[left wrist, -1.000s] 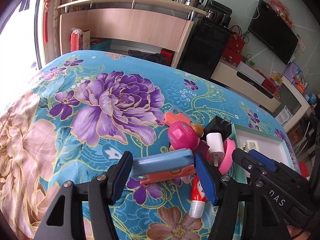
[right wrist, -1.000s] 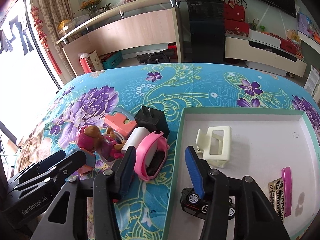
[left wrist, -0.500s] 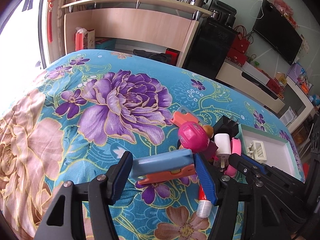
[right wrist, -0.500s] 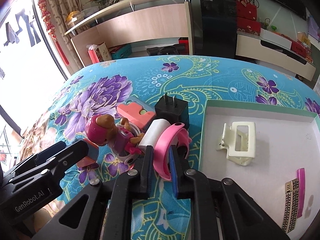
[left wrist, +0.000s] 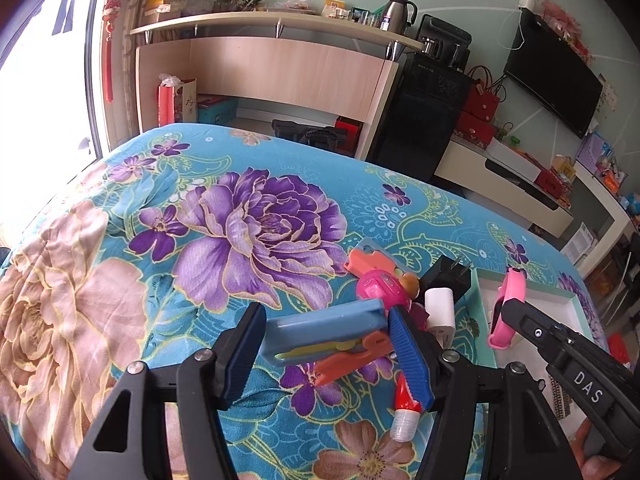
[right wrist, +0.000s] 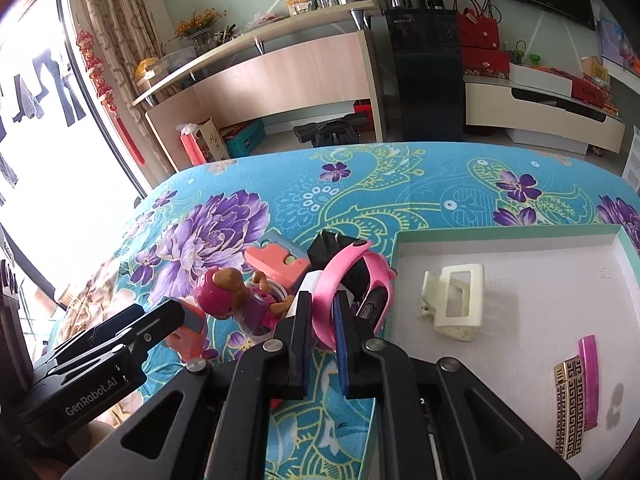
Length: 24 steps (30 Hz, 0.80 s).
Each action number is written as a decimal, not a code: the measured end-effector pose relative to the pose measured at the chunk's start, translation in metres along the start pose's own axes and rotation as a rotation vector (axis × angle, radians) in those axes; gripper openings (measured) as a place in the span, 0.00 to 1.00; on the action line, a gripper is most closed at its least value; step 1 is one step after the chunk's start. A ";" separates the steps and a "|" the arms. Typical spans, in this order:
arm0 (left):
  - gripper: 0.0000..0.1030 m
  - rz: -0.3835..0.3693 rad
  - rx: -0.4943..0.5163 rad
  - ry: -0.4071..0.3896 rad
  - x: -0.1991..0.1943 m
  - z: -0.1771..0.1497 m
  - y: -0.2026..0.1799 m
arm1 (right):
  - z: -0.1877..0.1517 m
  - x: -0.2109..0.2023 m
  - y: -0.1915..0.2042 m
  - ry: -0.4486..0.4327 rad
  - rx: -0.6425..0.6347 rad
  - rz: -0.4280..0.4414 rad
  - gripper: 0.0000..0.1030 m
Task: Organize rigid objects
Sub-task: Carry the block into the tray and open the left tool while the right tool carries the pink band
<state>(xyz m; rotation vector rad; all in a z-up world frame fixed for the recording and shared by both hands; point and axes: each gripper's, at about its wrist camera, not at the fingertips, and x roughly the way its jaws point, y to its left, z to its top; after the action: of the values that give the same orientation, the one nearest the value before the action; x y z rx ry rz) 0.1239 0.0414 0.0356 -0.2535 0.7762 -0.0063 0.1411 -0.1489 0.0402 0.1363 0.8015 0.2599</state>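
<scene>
Pink wristband point(right wrist: 352, 276) is clamped between your right gripper point(right wrist: 320, 334) fingers, lifted just off the floral cloth point(right wrist: 360, 184), right beside the tray's left rim point(right wrist: 394, 264). Left view shows it hanging over that rim. Carry it clear over the rim before you release; aim for bare tray floor between the cream hair claw point(right wrist: 456, 300) and the near edge. Stay off the patterned clip point(right wrist: 570, 404) and magenta clip point(right wrist: 590, 380) at the tray's near right.

Band: glossy pink loop, dark tracker insert, pinched on one strap, so it may swing.

Your left gripper point(left wrist: 326, 356) is clamped on the blue-and-orange case point(left wrist: 328, 336), held above the cloth. Keep it steady, away from the pile.
</scene>
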 end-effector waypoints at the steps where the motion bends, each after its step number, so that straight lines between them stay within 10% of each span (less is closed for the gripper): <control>1: 0.64 -0.002 0.004 -0.006 -0.002 0.001 -0.001 | 0.002 -0.005 -0.001 -0.014 0.003 0.002 0.10; 24: 0.64 -0.178 0.272 0.005 -0.014 -0.007 -0.126 | -0.004 -0.057 -0.129 -0.040 0.189 -0.294 0.10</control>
<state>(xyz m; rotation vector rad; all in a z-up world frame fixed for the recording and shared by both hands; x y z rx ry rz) 0.1199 -0.0813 0.0693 -0.0635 0.7470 -0.2785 0.1230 -0.2884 0.0485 0.1980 0.7948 -0.0966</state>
